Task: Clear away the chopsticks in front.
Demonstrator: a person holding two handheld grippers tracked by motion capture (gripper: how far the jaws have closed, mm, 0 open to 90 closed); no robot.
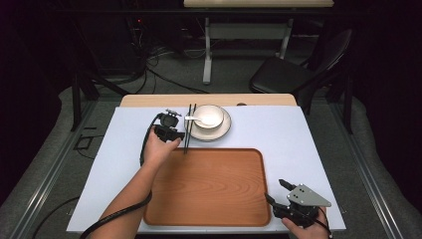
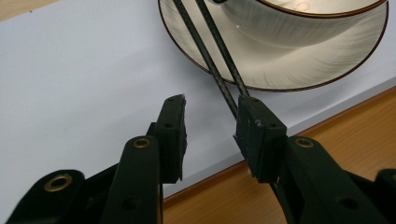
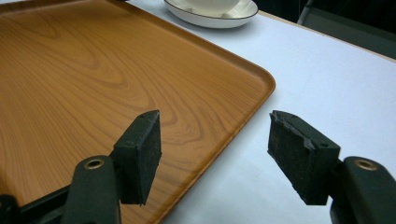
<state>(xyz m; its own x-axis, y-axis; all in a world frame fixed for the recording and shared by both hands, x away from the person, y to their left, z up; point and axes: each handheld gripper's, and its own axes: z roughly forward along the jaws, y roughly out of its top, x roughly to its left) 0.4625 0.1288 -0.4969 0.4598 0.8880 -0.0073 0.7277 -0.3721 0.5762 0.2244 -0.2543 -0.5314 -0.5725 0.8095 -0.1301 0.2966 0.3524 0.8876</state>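
dark room behind, with a black chair [image 1: 293, 69] and the legs of another table [image 1: 206, 50] on grey floor. pale blue-white mat [image 1: 278, 132] spread over a wooden tabletop [image 1: 149, 100] whose far edge peeks out beyond it. wooden tray [image 1: 209, 186] lying flat on the near half of the mat, rounded corners, nothing on it.

just beyond the tray's far edge: white plate [image 1: 224, 130] with a thin dark rim, white bowl [image 1: 209, 115] sitting on it, white spoon [image 1: 196, 119] resting in the bowl with its handle poking out to the left over the rim. pair of black chopsticks [image 1: 188, 129] lying side by side along the plate's left edge, far ends level with the bowl, near ends reaching the tray's far edge.

left gripper [image 1: 171, 130] held in the left hand [image 1: 158, 149] just left of the chopsticks, beside the plate. seen from the left gripper view: jaws parted narrowly, left gripper [image 2: 210, 123] low over the mat with nothing between the pads, chopsticks [image 2: 219, 70] running against the outer side of the right-hand jaw and up across the plate [image 2: 289, 70]; whether jaw and sticks touch cannot be told.

right gripper [image 1: 278, 191] held at the tray's near right corner, grey three-cornered plate on top, right hand [image 1: 306, 230] at the bottom edge. seen from the right gripper view: jaws spread wide and empty, right gripper [image 3: 215, 140] straddling the tray [image 3: 93, 79] rim, one jaw over wood, the other over mat.
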